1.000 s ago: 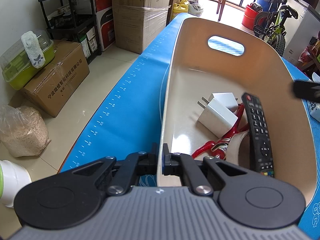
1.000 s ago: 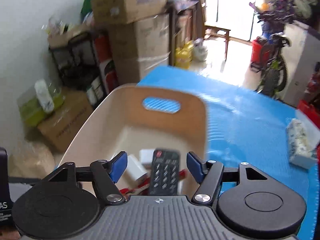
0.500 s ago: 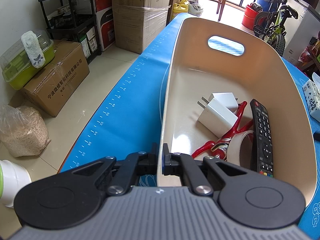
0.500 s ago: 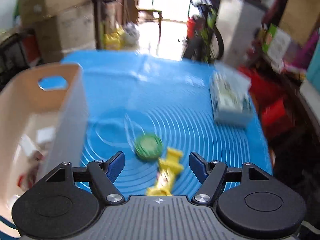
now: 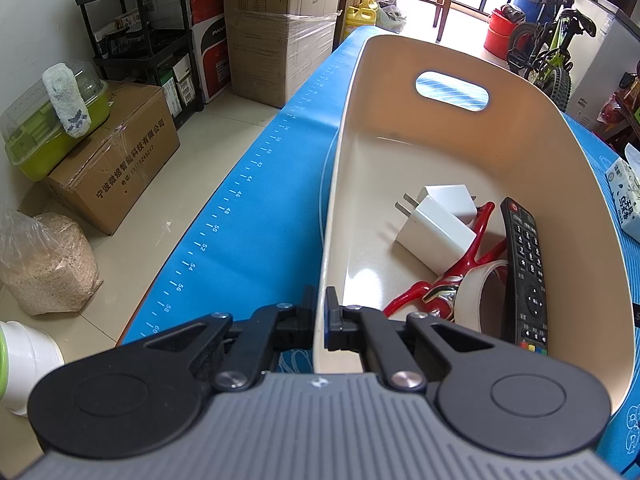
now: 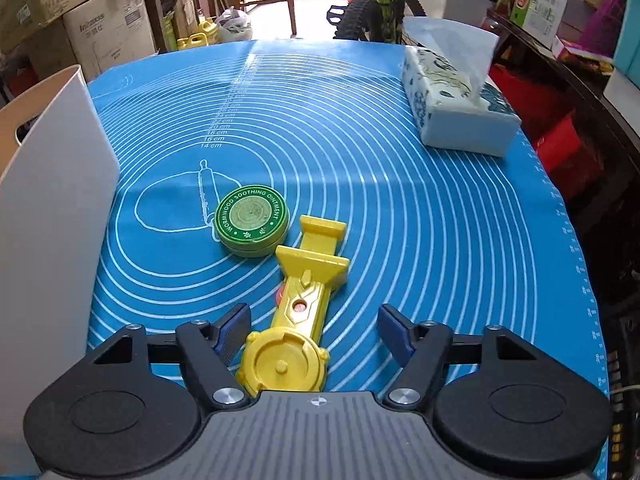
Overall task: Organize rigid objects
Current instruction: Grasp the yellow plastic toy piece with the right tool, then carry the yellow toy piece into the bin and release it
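Note:
My left gripper [image 5: 320,312] is shut on the near rim of the beige basket [image 5: 340,184]. Inside the basket lie two white chargers [image 5: 436,228], a red toy [image 5: 440,284], a tape roll [image 5: 476,292] and a black remote [image 5: 524,268]. My right gripper [image 6: 314,328] is open and empty, low over the blue mat [image 6: 400,200]. A yellow toy launcher [image 6: 300,308] lies between its jaws, reaching forward. A green ointment tin [image 6: 252,220] sits just beyond, touching the toy's far end. The basket's outer wall [image 6: 52,208] stands at the left.
A tissue pack [image 6: 452,100] lies at the mat's far right. Cardboard boxes [image 5: 276,28], a black shelf [image 5: 136,40] and a bag of grain [image 5: 44,260] stand on the floor left of the table. A bicycle [image 5: 548,52] is behind.
The remote dropped from my right gripper into the basket and settled against its right wall. My right gripper swung right, out of the basket, and came down over the yellow toy.

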